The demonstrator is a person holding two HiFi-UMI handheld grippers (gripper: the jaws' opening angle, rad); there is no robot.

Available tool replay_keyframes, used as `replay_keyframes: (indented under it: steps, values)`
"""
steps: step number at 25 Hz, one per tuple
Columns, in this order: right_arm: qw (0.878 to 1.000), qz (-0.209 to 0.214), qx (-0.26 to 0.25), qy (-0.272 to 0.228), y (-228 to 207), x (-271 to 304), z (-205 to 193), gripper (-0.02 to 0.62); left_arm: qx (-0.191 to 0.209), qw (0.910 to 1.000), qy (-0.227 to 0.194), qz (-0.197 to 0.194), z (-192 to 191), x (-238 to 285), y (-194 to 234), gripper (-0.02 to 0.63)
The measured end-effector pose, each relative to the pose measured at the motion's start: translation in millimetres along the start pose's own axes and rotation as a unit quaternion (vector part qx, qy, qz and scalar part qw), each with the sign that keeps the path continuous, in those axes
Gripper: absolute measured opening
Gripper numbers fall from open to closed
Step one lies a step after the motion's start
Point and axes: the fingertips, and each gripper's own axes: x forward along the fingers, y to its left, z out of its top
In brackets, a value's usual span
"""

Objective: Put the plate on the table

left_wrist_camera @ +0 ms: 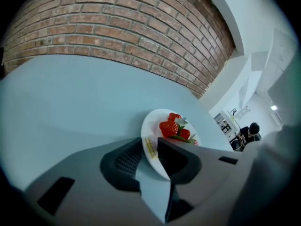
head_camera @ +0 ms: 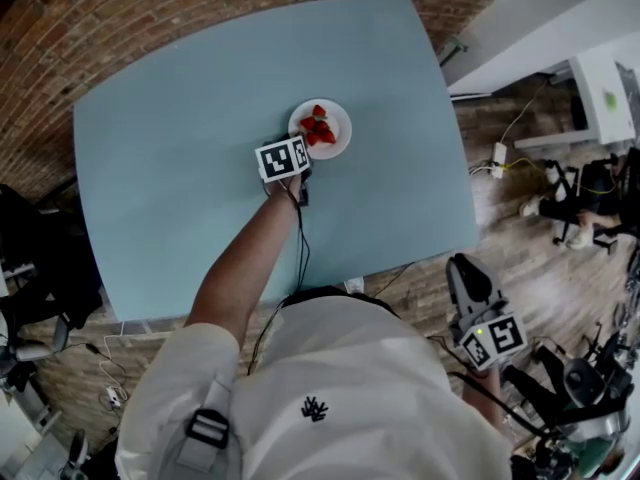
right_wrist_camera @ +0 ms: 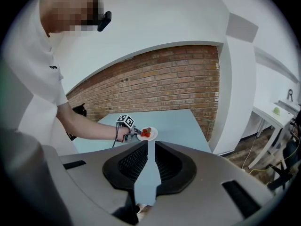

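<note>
The bench carries the plate near its middle, toward the far edge — flat down, I judge. My left tool straddles its near rim, jaws spread (no pinch); the right tool, slightly parted, empty, hangs off the near right corner.

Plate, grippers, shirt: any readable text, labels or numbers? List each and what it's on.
Plate rim: yellow print, too blurred to read.
Left gripper and right gripper cubes: square markers only, no letters.
Shirt: small black logo, not legible.
"R", perhaps: dark mark on far white wall.
</note>
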Motion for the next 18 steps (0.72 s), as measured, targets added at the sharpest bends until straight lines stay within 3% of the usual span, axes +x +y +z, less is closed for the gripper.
replay_keyframes:
  steps: [7,18]
  values:
    - [1.0,-0.004,0.002,-0.009,-7,-13,-2,0.048,0.051,0.9981,-0.015,0.033,4,0,-1,0.138]
    - [0.999,0.024,-0.015,-0.034,-12,-27,-6,0.048,0.051,0.9963,-0.064,0.028,7,-51,-8,0.138]
